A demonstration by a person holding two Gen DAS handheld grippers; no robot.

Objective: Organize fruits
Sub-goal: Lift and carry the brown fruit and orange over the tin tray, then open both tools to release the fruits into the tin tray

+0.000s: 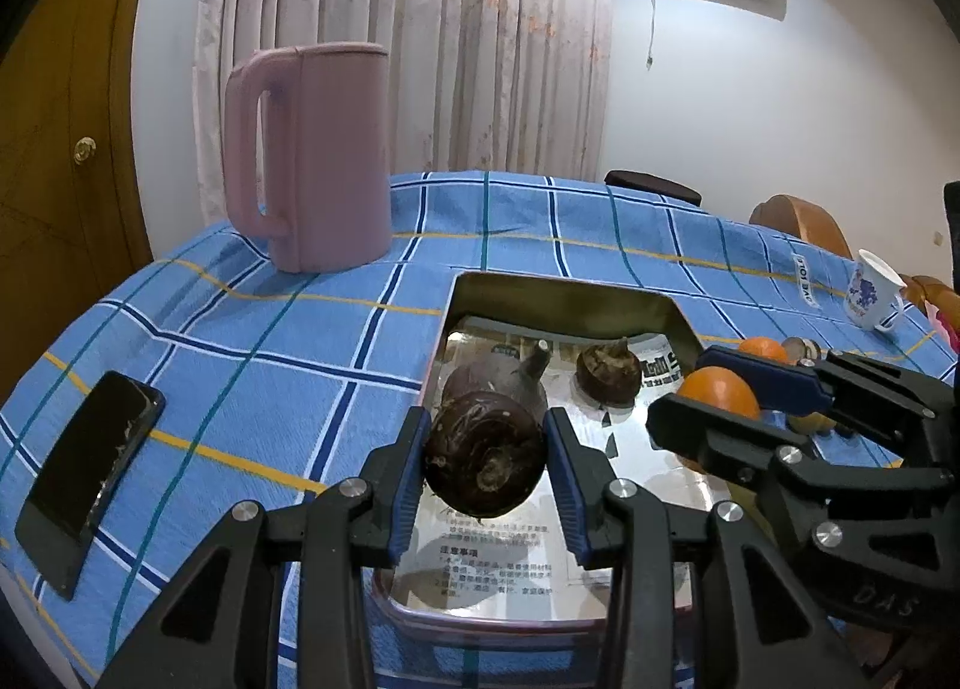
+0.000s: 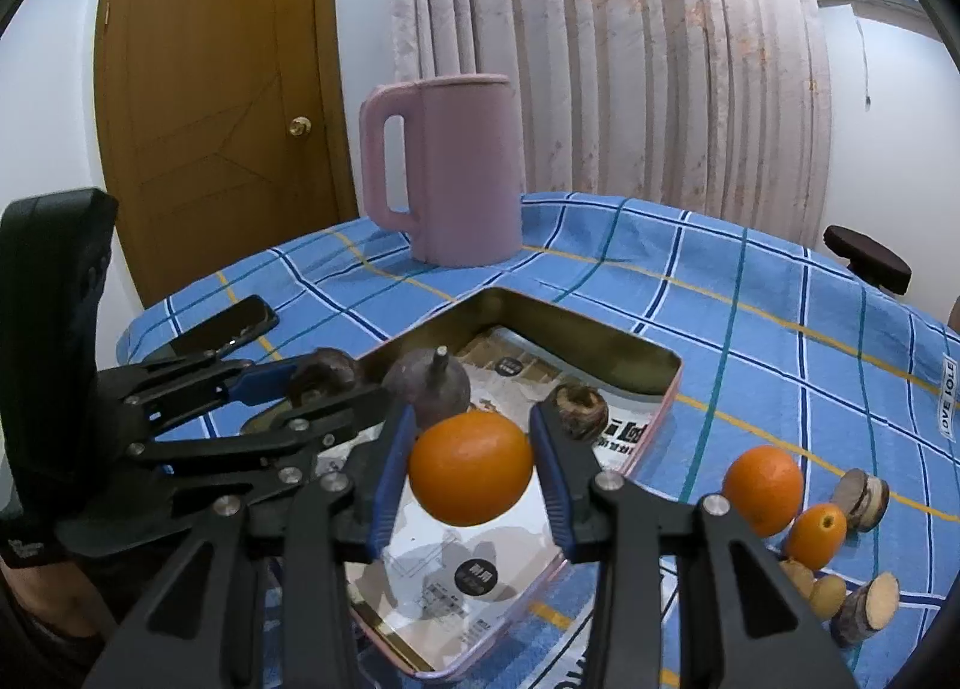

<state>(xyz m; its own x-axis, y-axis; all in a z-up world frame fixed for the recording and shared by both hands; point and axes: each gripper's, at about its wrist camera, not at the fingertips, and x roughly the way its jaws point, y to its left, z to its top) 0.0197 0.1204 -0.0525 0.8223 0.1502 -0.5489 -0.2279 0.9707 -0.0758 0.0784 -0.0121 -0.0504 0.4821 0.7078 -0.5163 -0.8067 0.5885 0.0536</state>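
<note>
two dark fruits (image 1: 607,374) are laid in tin (image 1: 558,293); brown one (image 1: 485,458) is clamped by left gripper (image 1: 485,464), orange (image 2: 470,468) by right gripper (image 2: 471,470); approx. five are left outside.

Even indoor light, fairly bright, fills both views with a cool bluish cast. The mirror-like floor of the metal tray (image 1: 648,479) throws glare and reflections; soft shadows pool just beneath what hangs over it. Fisheye bending curves the table edge and walls far from the tray; corners go black. Focus is sharp, without motion blur
</note>
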